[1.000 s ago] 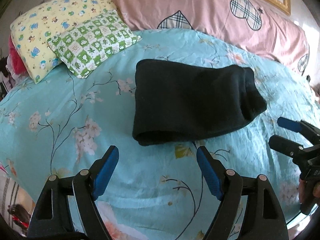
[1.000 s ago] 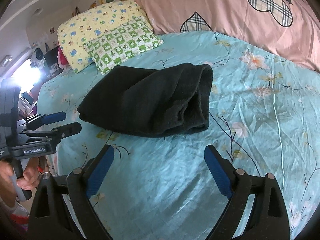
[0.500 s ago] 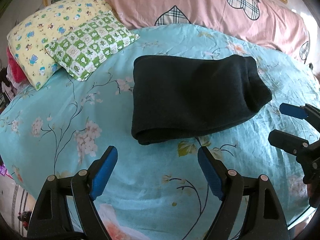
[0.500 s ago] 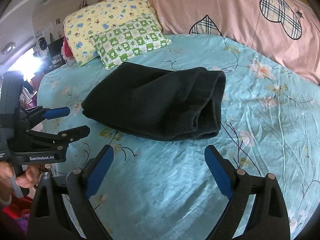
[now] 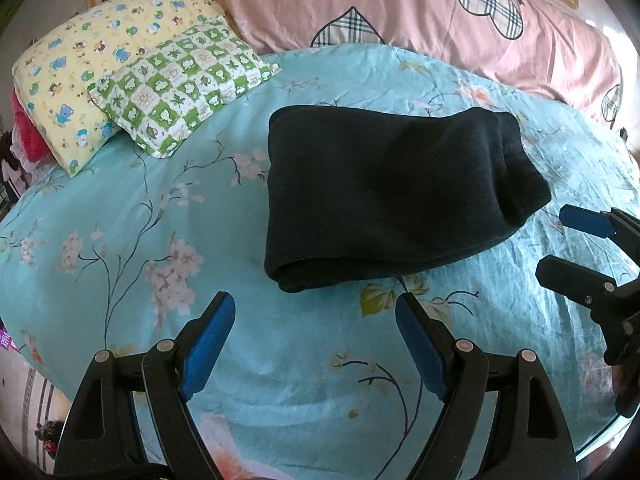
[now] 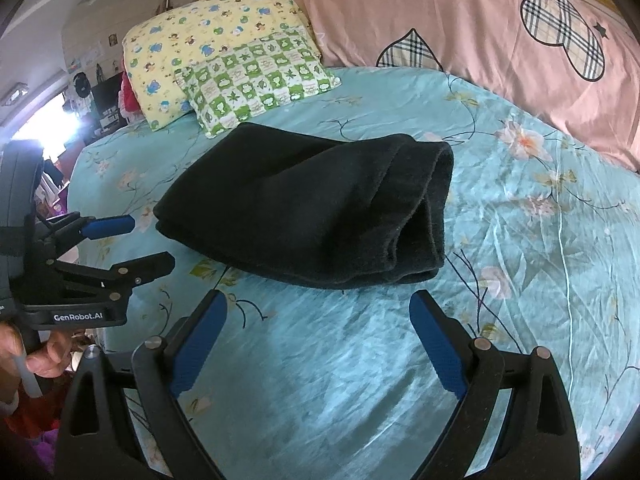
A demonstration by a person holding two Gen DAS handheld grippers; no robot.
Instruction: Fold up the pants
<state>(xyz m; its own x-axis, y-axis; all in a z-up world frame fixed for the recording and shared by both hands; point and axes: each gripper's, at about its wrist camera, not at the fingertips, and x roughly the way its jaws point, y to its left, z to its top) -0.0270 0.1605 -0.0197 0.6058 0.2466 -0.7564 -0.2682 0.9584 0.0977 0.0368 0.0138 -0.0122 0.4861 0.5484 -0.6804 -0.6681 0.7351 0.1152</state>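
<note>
The black pants [image 5: 384,196] lie folded into a thick bundle in the middle of the bed [image 5: 120,208], also seen as a dark stack [image 6: 312,208] from the right wrist. My left gripper [image 5: 314,312] hovers open over the sheet just in front of the bundle, holding nothing. My right gripper [image 6: 318,308] is open too, a little short of the bundle's near edge. Each gripper shows in the other's view: the right one [image 5: 560,240] at the far right, the left one [image 6: 148,240] at the left, both apart from the cloth.
A yellow pillow [image 5: 80,64] and a green checked pillow [image 5: 180,84] lie at the head of the bed, beside a large pink pillow with plaid hearts [image 5: 440,12]. A hand [image 6: 36,356] grips the left tool's handle. Room clutter sits past the bed's left edge.
Both grippers have drifted slightly nearer the folded pants and stayed open. The pants have not moved.
</note>
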